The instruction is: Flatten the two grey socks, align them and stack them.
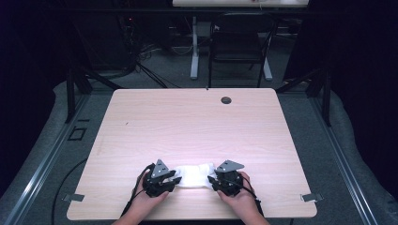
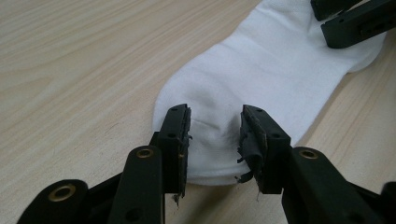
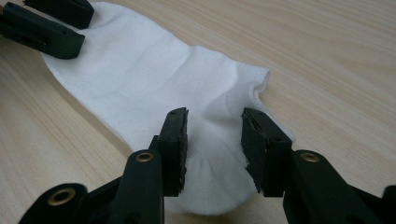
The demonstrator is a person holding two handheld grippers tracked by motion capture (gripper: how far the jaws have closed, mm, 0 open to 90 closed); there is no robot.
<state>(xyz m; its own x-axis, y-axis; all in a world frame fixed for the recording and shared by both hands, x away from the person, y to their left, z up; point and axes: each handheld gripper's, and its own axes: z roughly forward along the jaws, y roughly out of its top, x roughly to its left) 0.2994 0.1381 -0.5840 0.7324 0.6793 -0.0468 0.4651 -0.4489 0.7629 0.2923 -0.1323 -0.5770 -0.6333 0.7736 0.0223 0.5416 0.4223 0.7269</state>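
Sock [image 1: 193, 176], white, flat on the wooden table [image 1: 187, 122], near the table's near edge and roughly midway along it. Long axis runs parallel to that edge, one end under each gripper.

Left gripper [image 2: 214, 135]: jaws partly apart, straddling the sock's left end. Cloth lies in the gap and looks slightly bunched up between the pads; whether the pads actually press on it cannot be told. The inner pad [image 2: 250, 140] on one side is frayed, with shreds hanging off it.

Right gripper [image 3: 214, 133]: jaws likewise partly apart, set over the sock's right end, the rounded heel part bulging between them. Contact of pads with cloth again not resolvable. The cuff opening [image 3: 261, 86] sits just beyond this gripper, pointing away from the table's near edge.

In the high view the left gripper [image 1: 165, 180] and right gripper [image 1: 221, 180] cover both ends of the sock, leaving its middle showing. Each gripper view shows the other gripper's jaw tips at the far end of the sock, cut off by the frame. Sock detail in the high view is washed out.
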